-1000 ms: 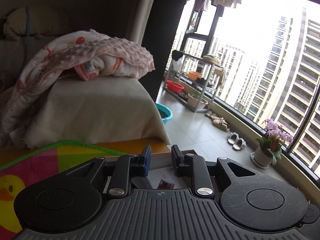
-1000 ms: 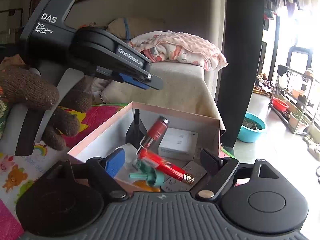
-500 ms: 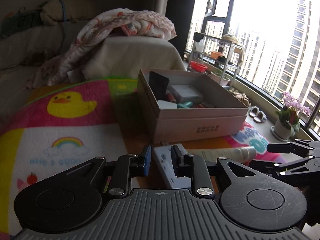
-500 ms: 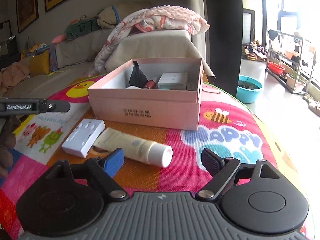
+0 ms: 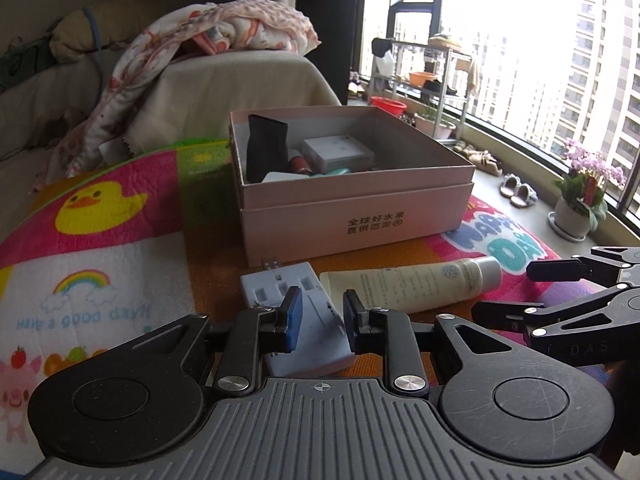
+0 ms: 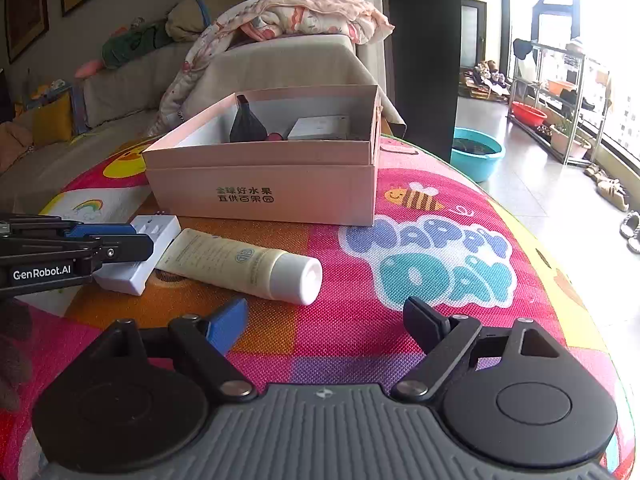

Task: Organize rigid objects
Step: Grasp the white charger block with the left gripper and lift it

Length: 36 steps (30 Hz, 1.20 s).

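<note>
A white power strip (image 5: 296,312) lies on the colourful mat in front of a pink cardboard box (image 5: 352,216). My left gripper (image 5: 319,314) hovers just above the strip, its jaws a narrow gap apart and empty. A cream tube with a white cap (image 6: 244,264) lies beside the strip (image 6: 140,256). My right gripper (image 6: 326,322) is wide open and empty, just short of the tube's cap. The box (image 6: 264,184) holds a black pouch (image 5: 266,148), a white carton (image 5: 338,152) and other small items.
The mat (image 6: 440,256) covers a rounded table whose edge drops off at the right to the tiled floor. A sofa with a pink blanket (image 5: 224,36) stands behind the box. A teal basin (image 6: 476,152) sits on the floor.
Both grippers pulled back from over the box and came down to the mat. My left now hovers over the power strip; my right has closed in on the tube.
</note>
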{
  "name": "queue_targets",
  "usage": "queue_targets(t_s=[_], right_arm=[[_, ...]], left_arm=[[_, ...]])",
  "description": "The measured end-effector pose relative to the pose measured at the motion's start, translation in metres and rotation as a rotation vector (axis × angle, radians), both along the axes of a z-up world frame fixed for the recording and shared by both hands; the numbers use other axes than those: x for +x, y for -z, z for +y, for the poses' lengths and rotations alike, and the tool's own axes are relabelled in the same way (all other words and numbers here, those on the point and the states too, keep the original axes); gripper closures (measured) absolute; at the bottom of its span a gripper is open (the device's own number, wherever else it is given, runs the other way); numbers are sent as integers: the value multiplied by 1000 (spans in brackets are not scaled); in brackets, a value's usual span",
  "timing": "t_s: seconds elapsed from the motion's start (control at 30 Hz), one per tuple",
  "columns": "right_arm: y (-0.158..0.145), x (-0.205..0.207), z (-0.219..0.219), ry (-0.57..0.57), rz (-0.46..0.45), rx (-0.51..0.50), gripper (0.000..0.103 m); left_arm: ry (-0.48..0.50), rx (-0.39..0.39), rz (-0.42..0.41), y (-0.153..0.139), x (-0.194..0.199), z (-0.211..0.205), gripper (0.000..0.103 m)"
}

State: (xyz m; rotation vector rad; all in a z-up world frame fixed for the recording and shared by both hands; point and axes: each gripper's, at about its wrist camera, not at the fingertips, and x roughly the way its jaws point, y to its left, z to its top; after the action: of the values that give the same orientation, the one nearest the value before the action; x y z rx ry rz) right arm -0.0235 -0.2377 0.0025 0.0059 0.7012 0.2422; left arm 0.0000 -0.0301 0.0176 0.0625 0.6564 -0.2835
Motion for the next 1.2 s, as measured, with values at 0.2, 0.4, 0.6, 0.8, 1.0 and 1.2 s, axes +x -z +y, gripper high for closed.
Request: queue_targets(t_s=[0.2,0.4,0.6,0.8,1.0,1.2], right_arm=[[0,1,1,0,4,-1,17],[1,1,1,-1,5,-1,16],[1,2,2,-1,6,-2,16],[3,1,4,-1,7,-9,16],[4,1,5,-3,10,-16,15],[4,2,7,-5,12,-24,15]], left_arm=[[43,-7,15,-1,1,-10,62],[27,34,-18,0,-1,-11,59],[-38,156,-70,2,3,-6,57],[-112,158,-60,1,11,17,57],[-171,73,-30,0,16,42,56],[-164,-125,27,-4,22,64,55]])
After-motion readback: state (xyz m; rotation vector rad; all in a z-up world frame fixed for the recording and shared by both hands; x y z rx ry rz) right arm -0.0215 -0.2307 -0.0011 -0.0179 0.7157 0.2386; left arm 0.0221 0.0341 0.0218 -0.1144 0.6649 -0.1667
